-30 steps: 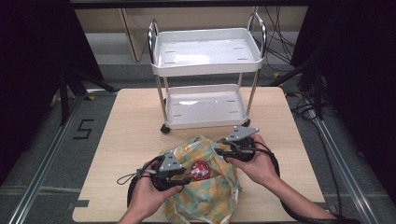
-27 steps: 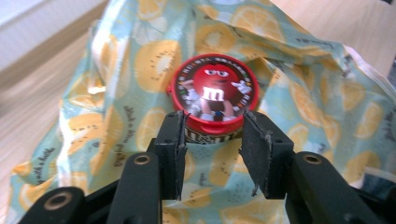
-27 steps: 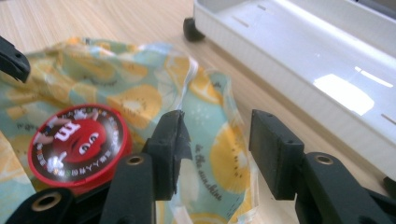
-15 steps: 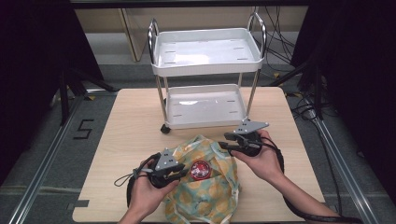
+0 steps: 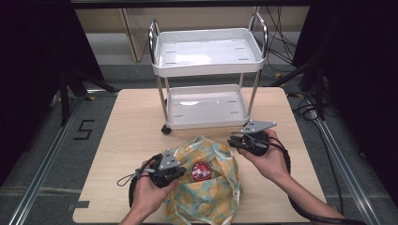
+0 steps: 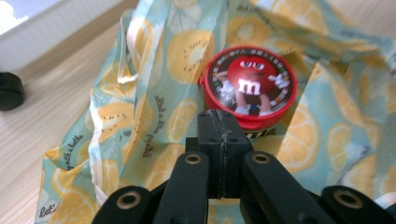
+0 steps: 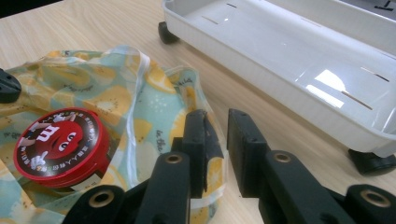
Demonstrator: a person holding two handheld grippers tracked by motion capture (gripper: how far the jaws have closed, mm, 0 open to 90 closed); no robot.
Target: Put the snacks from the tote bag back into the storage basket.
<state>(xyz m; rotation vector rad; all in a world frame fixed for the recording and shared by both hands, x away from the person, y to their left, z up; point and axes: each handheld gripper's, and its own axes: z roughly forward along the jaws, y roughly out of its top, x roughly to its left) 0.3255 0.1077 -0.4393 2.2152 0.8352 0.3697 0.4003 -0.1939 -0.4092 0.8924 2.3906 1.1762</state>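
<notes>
The fingers of the left gripper [image 6: 219,140] are sitting clenched together, pad against pad, after they have just been closing; whether any cloth of the lemon-print bag [image 6: 140,121] is pinched between them I cannot tell. Just beyond their tips, the red round tin [image 6: 250,86] with a cartoon candy on its lid is lying on the bag, near the middle of it. The fingers of the right gripper [image 7: 224,140] have also just been closing, but a gap is remaining between them; the edge of the bag is lying against the left finger [image 7: 198,144] and nothing is pressed by both, so they are standing released. In the high view the left gripper [image 5: 180,171] is resting at the left side of the bag [image 5: 206,197] and the right gripper [image 5: 234,140] at its upper right edge, with the tin [image 5: 202,170] between them. The bag is lying on the wooden table [image 5: 122,140], near the person's side. Behind it, a white two-tier cart [image 5: 206,70] is standing on the table
</notes>
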